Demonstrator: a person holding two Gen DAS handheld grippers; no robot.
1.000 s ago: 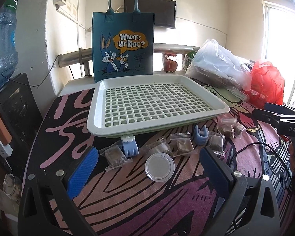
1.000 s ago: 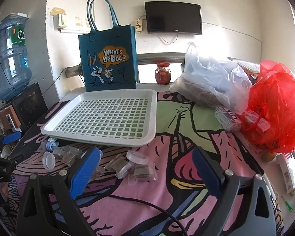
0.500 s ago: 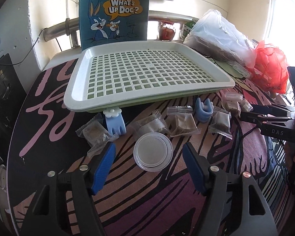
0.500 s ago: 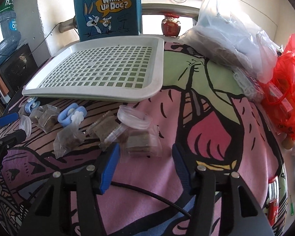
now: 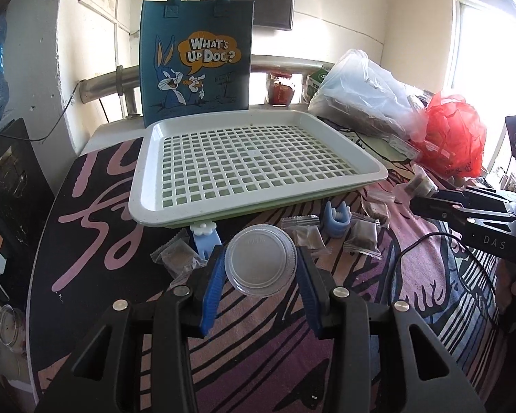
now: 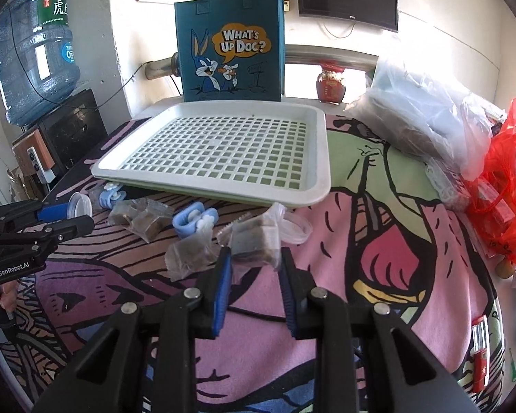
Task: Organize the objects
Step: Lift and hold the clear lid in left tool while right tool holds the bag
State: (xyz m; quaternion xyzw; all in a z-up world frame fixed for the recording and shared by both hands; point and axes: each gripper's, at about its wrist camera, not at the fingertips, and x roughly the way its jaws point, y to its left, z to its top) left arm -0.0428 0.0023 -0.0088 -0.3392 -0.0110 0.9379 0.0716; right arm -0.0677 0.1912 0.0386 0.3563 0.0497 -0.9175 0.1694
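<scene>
Two grabs have just landed at once. The left gripper point(image 5: 261, 272), wide open a sec ago, has closed its blue pads on the clear round lid point(image 5: 260, 261) — held by its rim, facing the camera, apparently raised off the cloth in front of the white slotted tray point(image 5: 148, 186). The right gripper point(image 6: 254, 268) has closed too, pinching a clear packet of brown blocks point(image 6: 256, 241) between narrow-set fingers; whether the packet is off the table yet, can't tell. Left behind on the patterned cloth point(image 6: 378, 261): more brown packets, e.g. one point(image 5: 363, 235) just right of the lid, plus two blue clips point(image 5: 335, 218) near the tray's front edge. Tray has nothing in it, so sorting is probably just starting — both items likely go into it next. Behind the tray stands a blue cartoon tote point(image 5: 196, 69).
</scene>
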